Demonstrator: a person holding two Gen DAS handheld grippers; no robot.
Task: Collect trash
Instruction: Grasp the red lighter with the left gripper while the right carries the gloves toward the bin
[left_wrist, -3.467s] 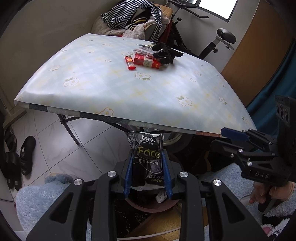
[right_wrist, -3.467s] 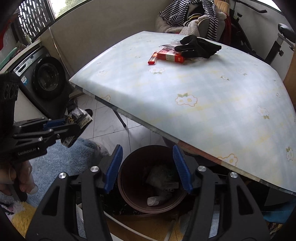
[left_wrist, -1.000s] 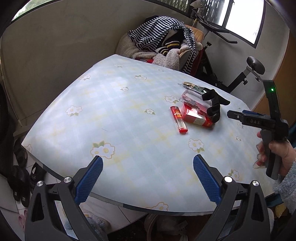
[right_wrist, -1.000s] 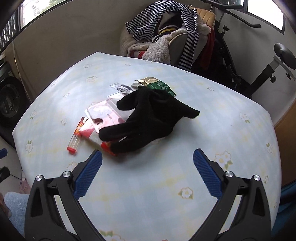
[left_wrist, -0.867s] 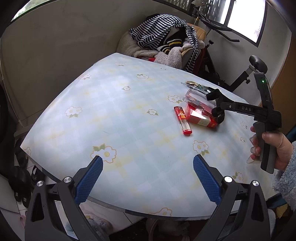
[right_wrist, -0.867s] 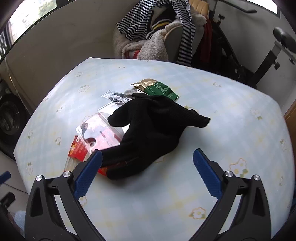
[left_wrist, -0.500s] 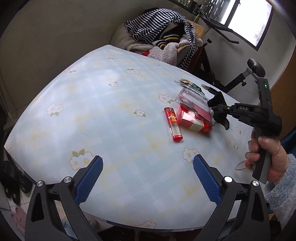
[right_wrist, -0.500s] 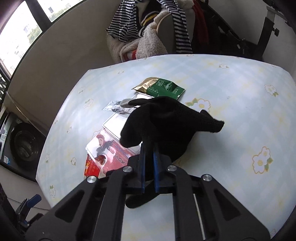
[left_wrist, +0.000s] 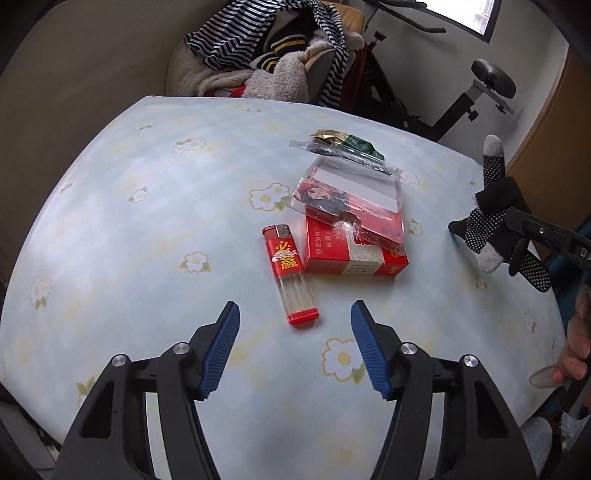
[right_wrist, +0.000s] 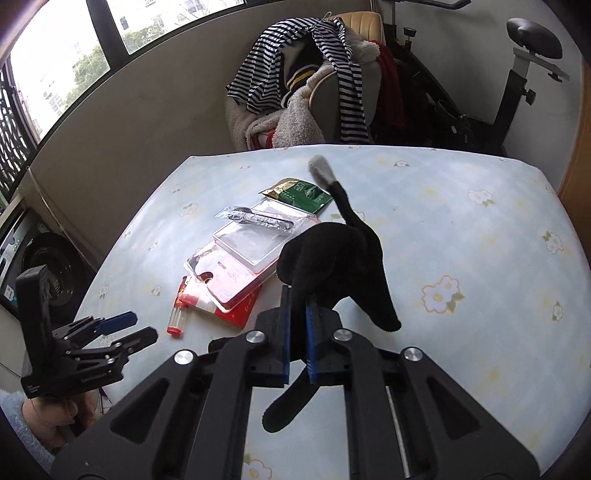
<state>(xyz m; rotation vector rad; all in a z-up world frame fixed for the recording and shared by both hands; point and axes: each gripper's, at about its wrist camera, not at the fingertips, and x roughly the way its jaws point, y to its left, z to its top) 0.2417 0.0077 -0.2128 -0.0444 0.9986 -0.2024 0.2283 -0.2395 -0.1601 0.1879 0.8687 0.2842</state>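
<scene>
While the right gripper (right_wrist: 296, 334) pinches the black glove (right_wrist: 334, 258) aloft, the left gripper (left_wrist: 293, 338), fingers spread, must next descend over the lighter (left_wrist: 290, 271)

Black tool (left_wrist: 295, 345) frames, blue ribbed pads (left_wrist: 218, 347), silver screws, fluffy pale-blue sleeve (right_wrist: 14, 424)

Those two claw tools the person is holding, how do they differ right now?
The left gripper is open, its blue pads apart and empty, while the right gripper is shut on the black glove. The left points at the red lighter lying on the table; the right holds the glove lifted off it. Both have black arms and blue ribbed pads.
</scene>
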